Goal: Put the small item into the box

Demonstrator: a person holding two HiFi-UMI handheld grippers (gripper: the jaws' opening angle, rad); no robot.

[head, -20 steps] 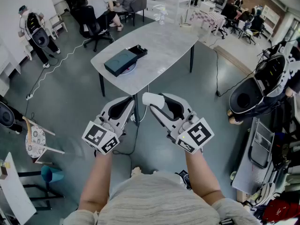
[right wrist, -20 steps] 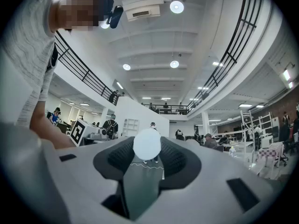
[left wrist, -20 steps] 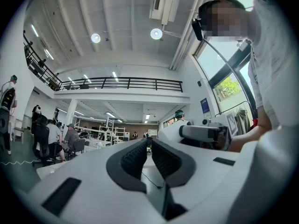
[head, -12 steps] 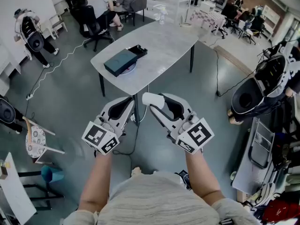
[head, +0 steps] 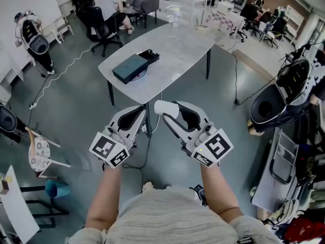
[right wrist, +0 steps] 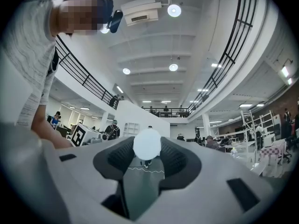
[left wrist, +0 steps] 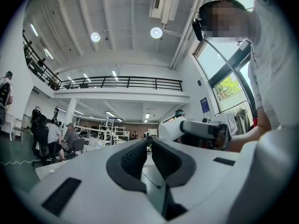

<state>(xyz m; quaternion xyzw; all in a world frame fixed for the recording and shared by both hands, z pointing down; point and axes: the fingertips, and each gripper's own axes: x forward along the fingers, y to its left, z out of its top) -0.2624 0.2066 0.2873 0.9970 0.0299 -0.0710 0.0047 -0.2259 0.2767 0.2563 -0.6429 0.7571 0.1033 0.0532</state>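
The step in hand is the carry: the small item, a white rounded piece, is gripped between the pads of the right gripper, whose jaws stand fairly wide to span it; the right gripper view shows it wedged near the tips, off the ground and well apart from its goal. The left gripper is empty, its jaws closed together with nothing between them, and it is held just beside the right one in front of the person's body. The box, a dark flat case with a black open-looking part at its far end, lies near the close edge of the grey counter, well ahead of both grippers, with open floor between. The next move probably calls for stepping or reaching forward until the right gripper is over the box. Whether the dark case is lidded cannot be told from here; if it is, the free left gripper would likely have to open it before the item is released inside.
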